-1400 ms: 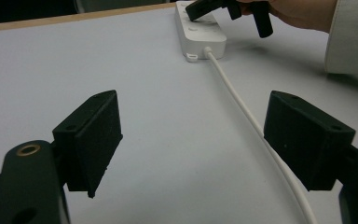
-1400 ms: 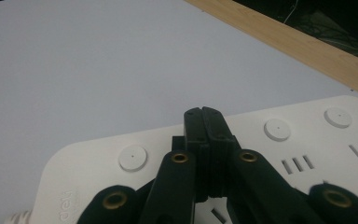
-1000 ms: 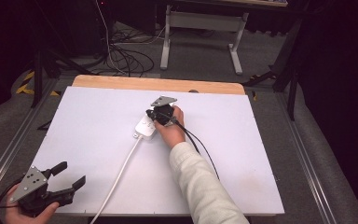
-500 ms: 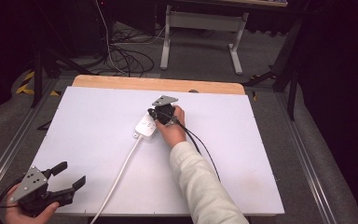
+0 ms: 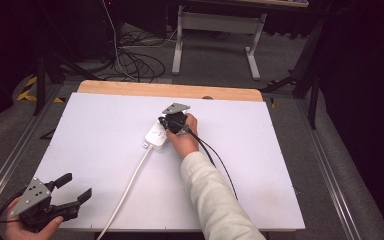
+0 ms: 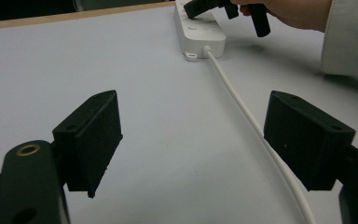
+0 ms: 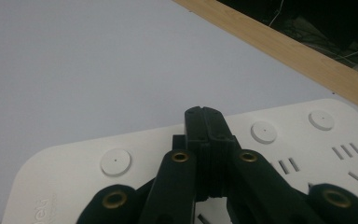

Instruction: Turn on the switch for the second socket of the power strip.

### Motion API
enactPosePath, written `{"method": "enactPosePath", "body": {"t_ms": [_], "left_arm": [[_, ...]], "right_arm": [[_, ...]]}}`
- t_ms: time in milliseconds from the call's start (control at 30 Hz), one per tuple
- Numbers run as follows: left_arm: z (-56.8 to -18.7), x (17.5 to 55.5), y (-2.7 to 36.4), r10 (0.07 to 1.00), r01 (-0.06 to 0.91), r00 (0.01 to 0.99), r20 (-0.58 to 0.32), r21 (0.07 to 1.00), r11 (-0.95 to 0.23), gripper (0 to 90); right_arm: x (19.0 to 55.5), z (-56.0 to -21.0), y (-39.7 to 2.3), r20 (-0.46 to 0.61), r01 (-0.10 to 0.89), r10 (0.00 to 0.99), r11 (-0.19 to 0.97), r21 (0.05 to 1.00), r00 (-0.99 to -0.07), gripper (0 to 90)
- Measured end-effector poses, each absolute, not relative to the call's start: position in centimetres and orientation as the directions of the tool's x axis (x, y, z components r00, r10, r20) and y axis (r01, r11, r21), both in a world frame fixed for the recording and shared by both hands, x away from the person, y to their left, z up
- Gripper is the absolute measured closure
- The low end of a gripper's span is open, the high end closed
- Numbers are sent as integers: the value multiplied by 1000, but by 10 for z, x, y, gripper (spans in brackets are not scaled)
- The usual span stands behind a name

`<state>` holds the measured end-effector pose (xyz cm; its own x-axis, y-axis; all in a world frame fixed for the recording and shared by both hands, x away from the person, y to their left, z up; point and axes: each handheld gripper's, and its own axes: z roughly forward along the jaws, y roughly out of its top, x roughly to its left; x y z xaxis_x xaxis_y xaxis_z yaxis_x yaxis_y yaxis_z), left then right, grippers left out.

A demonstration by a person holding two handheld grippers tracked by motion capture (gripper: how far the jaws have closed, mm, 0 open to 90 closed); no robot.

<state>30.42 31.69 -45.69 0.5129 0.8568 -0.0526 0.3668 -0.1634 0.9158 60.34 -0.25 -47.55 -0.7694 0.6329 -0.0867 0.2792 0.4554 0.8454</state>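
Observation:
A white power strip [image 5: 154, 136] lies near the middle of the white table top [image 5: 280, 175]. Its white cord [image 5: 130, 182] runs toward the front edge. My right gripper [image 5: 166, 122] is shut, and its tips rest on top of the strip. In the right gripper view the jaws [image 7: 204, 119] are pressed together with nothing between them, just above the power strip [image 7: 65, 154] among round buttons and socket slots. My left gripper [image 5: 76, 186] is open at the front left corner. In the left gripper view its jaws [image 6: 198, 135] stand wide apart, with the cord [image 6: 242, 107] and the power strip [image 6: 200, 35] ahead.
A wooden strip [image 5: 130, 89] borders the table's far edge. The right gripper's black cable [image 5: 215, 156] trails across the top beside a white sleeve [image 5: 210, 195]. Beyond the table are floor cables [image 5: 130, 60] and a metal stand [image 5: 215, 25].

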Motion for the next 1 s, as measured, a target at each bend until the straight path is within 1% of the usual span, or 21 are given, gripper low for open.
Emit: {"method": "enactPosePath", "body": {"t_ms": [100,800,1000], "left_arm": [[-457,304,317,855,368,516,-51,915,-167,194],[-457,305,315,854,374,518,-55,912,-168,195],[-458,306,315,853,375,519,-52,911,-173,195]], "right_arm": [[604,-476,-3,-80,285,634,452,846,-769,900],[599,-476,3,-142,259,640,491,832,-755,900],[600,-477,2,-118,277,648,474,836,-753,900]]}}
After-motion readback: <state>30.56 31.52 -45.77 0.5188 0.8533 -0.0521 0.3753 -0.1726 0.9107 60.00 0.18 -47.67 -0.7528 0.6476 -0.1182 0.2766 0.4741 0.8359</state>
